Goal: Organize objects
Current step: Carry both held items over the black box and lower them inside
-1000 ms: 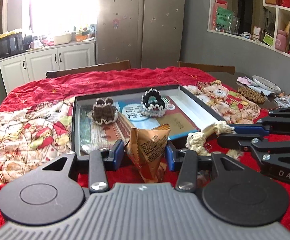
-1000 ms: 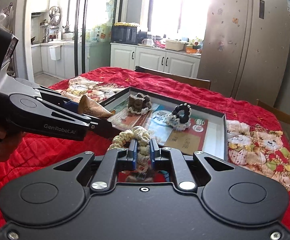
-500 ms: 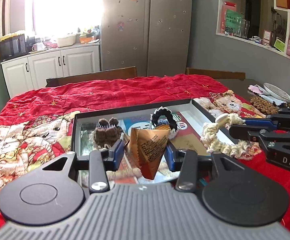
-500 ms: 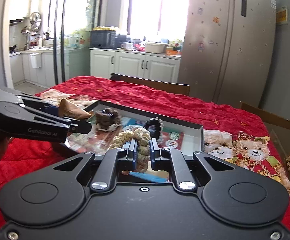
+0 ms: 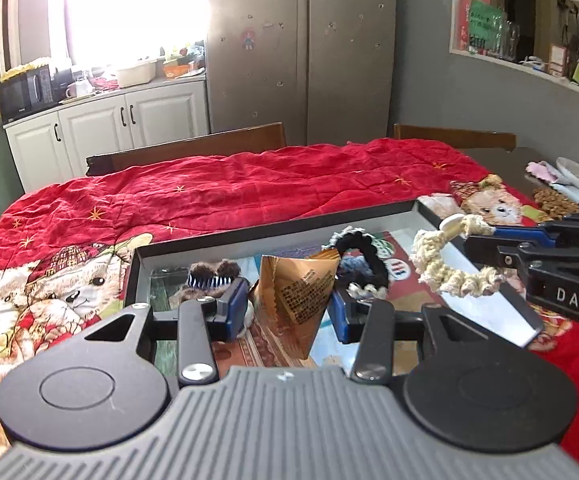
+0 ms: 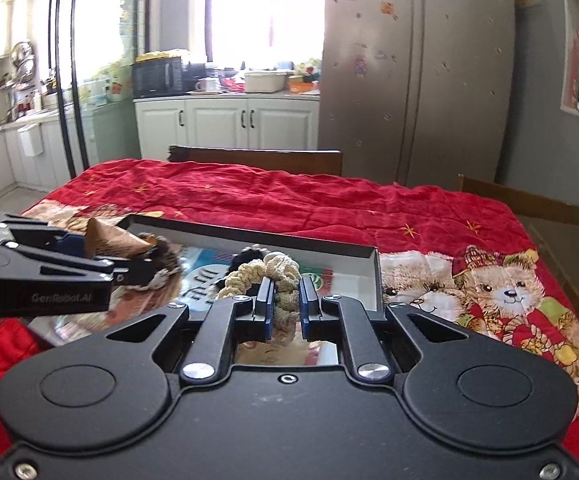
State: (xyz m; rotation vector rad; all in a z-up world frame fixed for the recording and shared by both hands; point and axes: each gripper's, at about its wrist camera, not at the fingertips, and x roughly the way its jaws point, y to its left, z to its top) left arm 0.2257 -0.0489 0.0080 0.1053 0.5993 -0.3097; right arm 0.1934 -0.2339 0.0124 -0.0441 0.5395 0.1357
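Observation:
My left gripper (image 5: 289,304) is shut on a brown triangular paper packet (image 5: 297,296), held above the black-rimmed tray (image 5: 273,232). My right gripper (image 6: 285,302) is shut on a cream braided rope loop (image 6: 277,276), also over the tray (image 6: 329,246). In the left wrist view the rope loop (image 5: 449,272) hangs from the right gripper at the right. In the tray lie a brown fuzzy hair claw (image 5: 209,278) and a black frilled scrunchie (image 5: 363,252). The right wrist view shows the left gripper with the packet (image 6: 113,240) at the left.
A red quilt with teddy bears (image 5: 229,196) covers the table. Wooden chair backs (image 5: 193,150) stand at the far edge. A plate and small brown items (image 5: 553,196) lie at the right, off the quilt. A fridge and white cabinets stand behind.
Both grippers have moved forward over the tray with their loads. The tray and its items now lie closer beneath them; the right gripper has rolled slightly.

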